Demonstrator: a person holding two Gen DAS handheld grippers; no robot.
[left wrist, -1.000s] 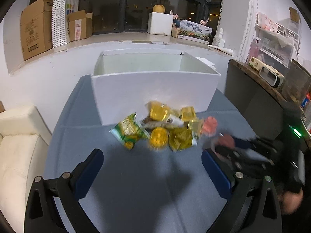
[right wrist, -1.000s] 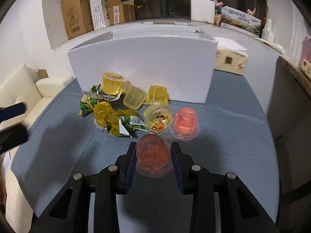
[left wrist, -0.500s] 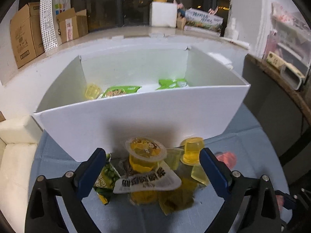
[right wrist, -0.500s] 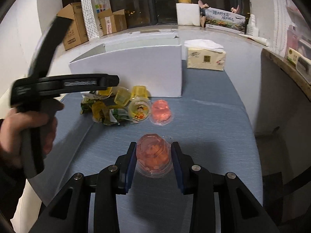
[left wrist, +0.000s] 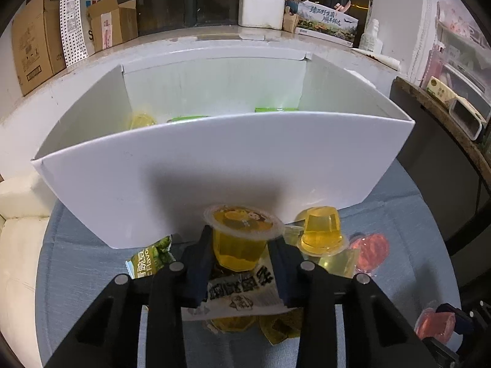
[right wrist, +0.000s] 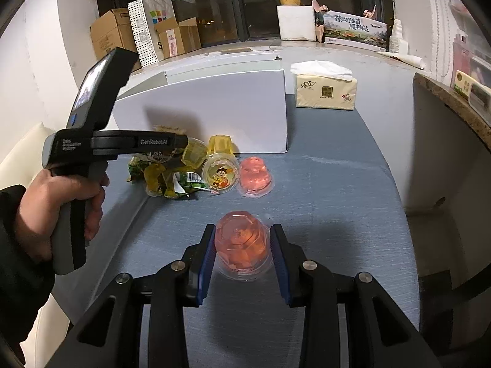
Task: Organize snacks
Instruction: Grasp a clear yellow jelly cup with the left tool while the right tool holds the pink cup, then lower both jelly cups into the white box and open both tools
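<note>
Both hand-held grippers carry a snack. Left hand-held gripper (left wrist: 241,256) is clenched on a yellow jelly cup (left wrist: 242,236), gripped under its wide lid so the rim sits above the pads and probably cannot slip down. It holds the cup just before the front wall of the white box (left wrist: 214,168), which is likely the place where snacks must go. The box stands at the far side of the blue tabletop (right wrist: 337,184), and the loose pile lies against its front wall.

Right hand-held gripper (right wrist: 242,253) grasps a pink jelly cup (right wrist: 241,245) upside down, lid toward the tabletop; it is well apart from the box, maybe waiting its turn.

In the pile I see green snack packets (right wrist: 172,181), another yellow jelly (left wrist: 322,230) and a second pink jelly (right wrist: 254,176).

The front wall hides most of the box floor; only the tops of one yellow jelly and two green packets show inside. The lowest part of the pile is covered by the left gripper, so I cannot count it.
</note>
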